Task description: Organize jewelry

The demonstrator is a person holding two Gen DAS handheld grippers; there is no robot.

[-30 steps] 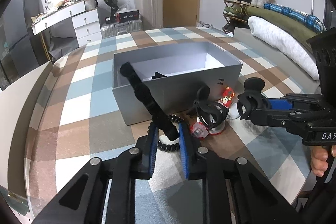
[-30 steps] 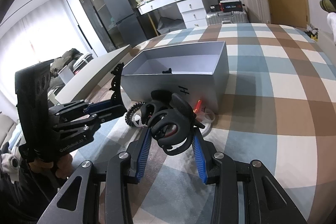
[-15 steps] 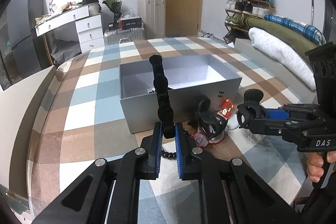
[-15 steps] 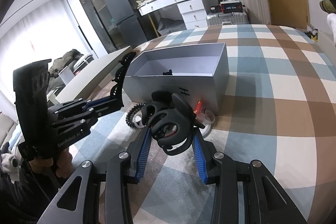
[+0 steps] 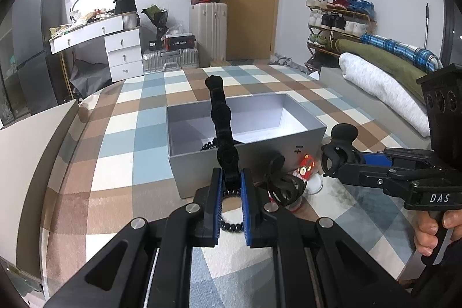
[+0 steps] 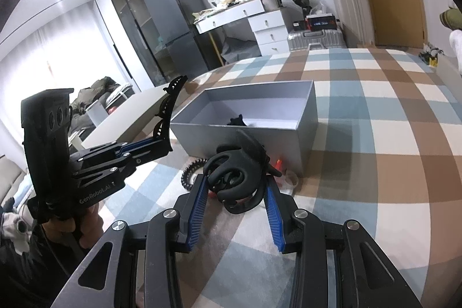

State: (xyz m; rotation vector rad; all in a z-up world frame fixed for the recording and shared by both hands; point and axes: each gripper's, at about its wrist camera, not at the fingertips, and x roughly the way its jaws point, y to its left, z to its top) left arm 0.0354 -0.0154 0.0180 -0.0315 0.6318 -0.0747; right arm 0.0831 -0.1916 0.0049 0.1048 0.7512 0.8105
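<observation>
My left gripper [image 5: 231, 184] is shut on the lower end of a long black bumpy hair clip [image 5: 221, 132]. The clip stands nearly upright in front of the open grey box [image 5: 288, 139]. In the right wrist view the same clip [image 6: 169, 108] curves up from the left gripper [image 6: 161, 147] beside the box [image 6: 288, 140]. My right gripper [image 6: 235, 194] is shut on a black claw clip [image 6: 239, 172] held just off the table; the left wrist view shows it too [image 5: 340, 146]. A second black claw clip [image 5: 284, 186] lies before the box. A small black item [image 6: 237, 121] rests inside.
A black bead bracelet [image 5: 231, 225] lies on the checked tablecloth under my left fingers, also seen as the bracelet [image 6: 190, 172] left of the claw clip. A red trinket [image 5: 306, 166] and a white ring [image 5: 315, 184] sit against the box front. A person's hand [image 5: 430, 230] grips the right handle.
The long clip swung from leaning left to nearly upright, and the left jaws drew closer on its end. The left gripper rose a little. The right gripper and its claw clip stayed put.
</observation>
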